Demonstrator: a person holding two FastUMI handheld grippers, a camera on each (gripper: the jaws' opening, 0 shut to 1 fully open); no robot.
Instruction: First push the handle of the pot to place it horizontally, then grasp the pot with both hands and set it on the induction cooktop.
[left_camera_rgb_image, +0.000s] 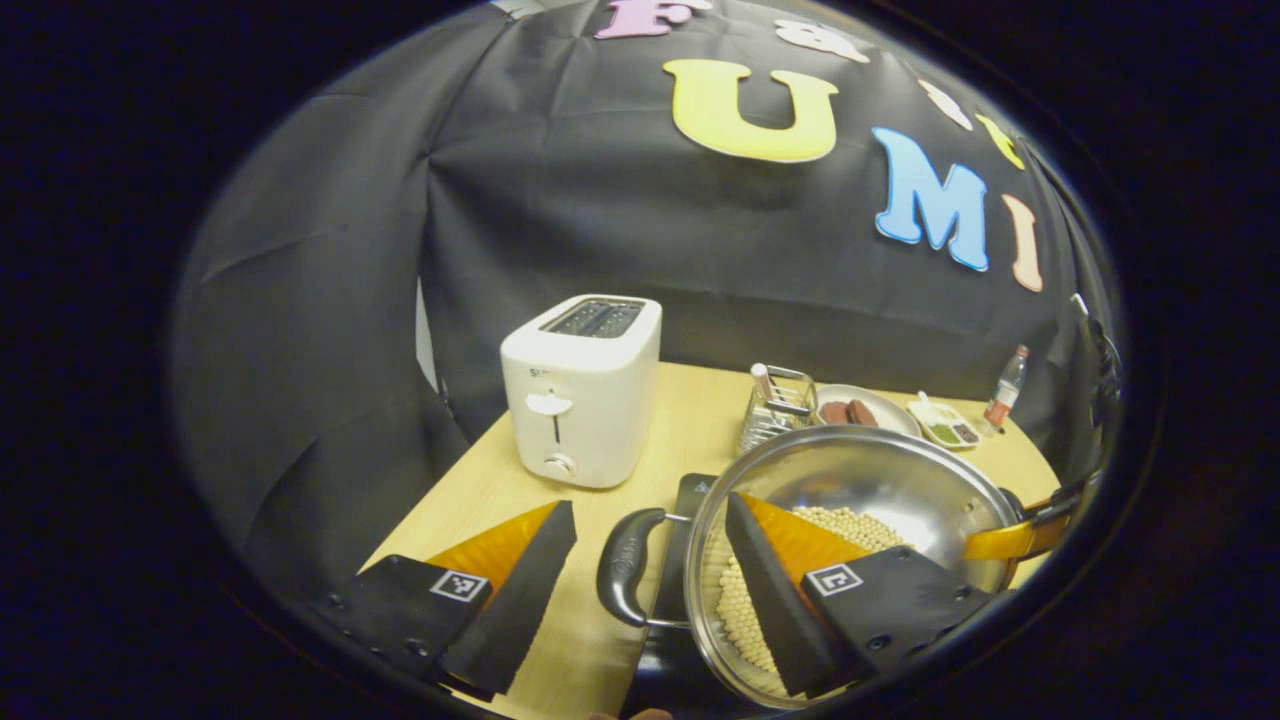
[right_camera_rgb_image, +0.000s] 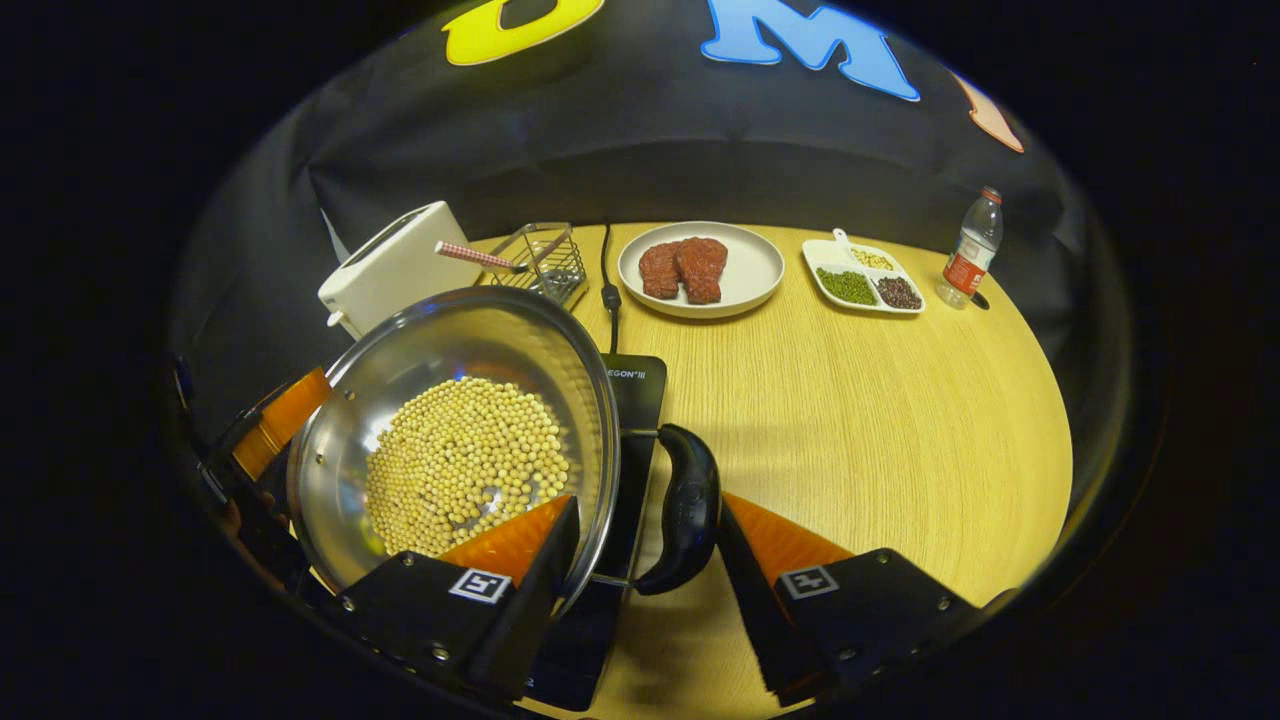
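Note:
A steel pot (left_camera_rgb_image: 880, 480) holding soybeans (right_camera_rgb_image: 465, 465) sits over the black induction cooktop (right_camera_rgb_image: 635, 390). It has a black loop handle on each side. My left gripper (left_camera_rgb_image: 650, 502) is open and straddles one handle (left_camera_rgb_image: 622, 565), one finger outside it and the other inside the pot over the beans. My right gripper (right_camera_rgb_image: 650, 500) is open astride the opposite handle (right_camera_rgb_image: 685, 510), one finger inside the rim and one beside the handle's outer curve. The right gripper (left_camera_rgb_image: 1010, 540) also shows across the pot in the left gripper view, and the left gripper (right_camera_rgb_image: 280, 420) in the right gripper view.
On the wooden table (right_camera_rgb_image: 880, 420) stand a white toaster (left_camera_rgb_image: 582, 390), a wire rack (right_camera_rgb_image: 545, 262), a plate of red meat (right_camera_rgb_image: 700, 268), a divided dish of beans (right_camera_rgb_image: 865, 280) and a small bottle (right_camera_rgb_image: 972, 248). A black cord (right_camera_rgb_image: 607, 280) runs back from the cooktop.

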